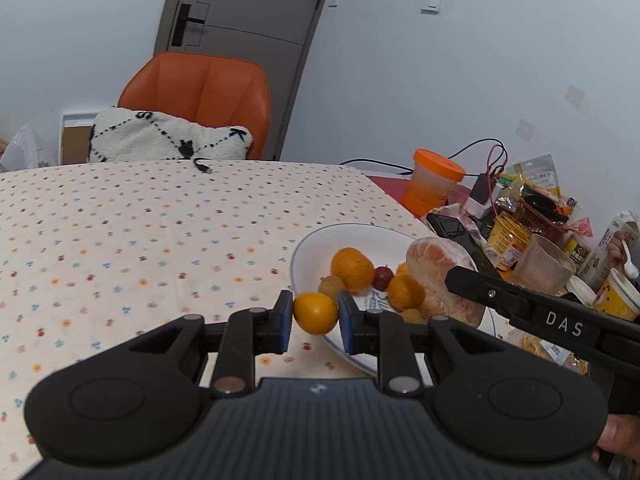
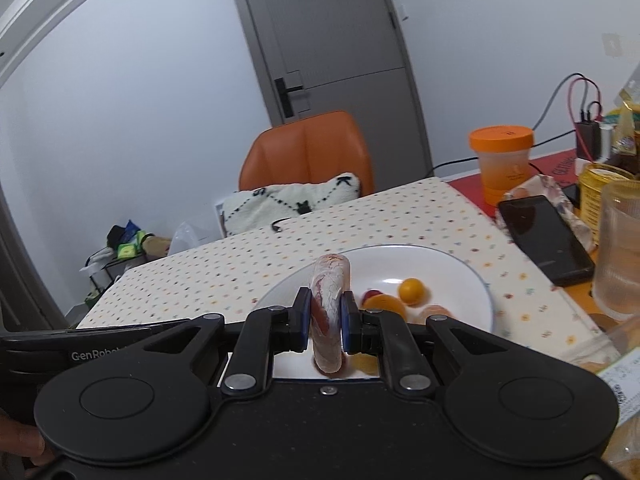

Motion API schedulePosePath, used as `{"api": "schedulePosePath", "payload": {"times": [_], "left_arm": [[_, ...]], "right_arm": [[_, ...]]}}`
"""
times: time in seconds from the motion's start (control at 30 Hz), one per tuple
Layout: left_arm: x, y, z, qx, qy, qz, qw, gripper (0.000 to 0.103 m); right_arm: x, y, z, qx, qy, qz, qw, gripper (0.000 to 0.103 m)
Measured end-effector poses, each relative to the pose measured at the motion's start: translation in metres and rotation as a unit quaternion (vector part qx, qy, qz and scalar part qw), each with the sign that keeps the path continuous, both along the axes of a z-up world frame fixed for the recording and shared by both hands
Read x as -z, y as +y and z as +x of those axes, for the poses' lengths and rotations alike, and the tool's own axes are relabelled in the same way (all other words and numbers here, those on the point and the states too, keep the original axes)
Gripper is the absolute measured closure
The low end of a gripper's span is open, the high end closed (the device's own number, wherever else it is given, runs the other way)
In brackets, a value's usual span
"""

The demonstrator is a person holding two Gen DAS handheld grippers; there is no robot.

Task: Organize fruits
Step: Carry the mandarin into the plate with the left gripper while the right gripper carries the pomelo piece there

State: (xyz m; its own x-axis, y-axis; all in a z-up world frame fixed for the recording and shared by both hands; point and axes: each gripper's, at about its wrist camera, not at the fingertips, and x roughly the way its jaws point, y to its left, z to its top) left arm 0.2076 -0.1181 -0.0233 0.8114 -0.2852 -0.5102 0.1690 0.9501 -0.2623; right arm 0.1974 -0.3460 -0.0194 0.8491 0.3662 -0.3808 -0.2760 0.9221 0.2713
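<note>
White plate [image 1: 308, 240] on the dotted tablecloth [image 1: 140, 232] serves as my collection point; several fruits already lie in it. My right gripper [image 2: 326, 322] pinches a peeled pomelo wedge [image 2: 330, 304] edgewise above it. My left gripper [image 1: 314, 316] clamps a small orange [image 1: 315, 313] at the near rim, likely for placing.

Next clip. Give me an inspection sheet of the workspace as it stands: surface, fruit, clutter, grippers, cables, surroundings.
Surface: dotted tablecloth, bare on the left.
Job's things: white plate holding oranges, a kiwi and a small red fruit.
Clutter: orange-lidded cup, phone, ribbed glass, packets and tins at right.
Grippers: left gripper shut on an orange; right gripper shut on a peeled pomelo segment.
Cables: black cable end on the far edge; red and black wires.
Surroundings: orange chair, cushion, grey door.
</note>
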Motion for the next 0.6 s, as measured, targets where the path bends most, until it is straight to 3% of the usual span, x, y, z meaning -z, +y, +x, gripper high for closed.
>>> {"api": "schedulePosePath", "payload": {"times": [0.6], "left_arm": [[0.012, -0.028, 0.026, 0.02, 0.013, 0.012, 0.9996, 0.08]], "right_arm": [[0.021, -0.028, 0.014, 0.042, 0.022, 0.015, 0.999, 0.09]]}}
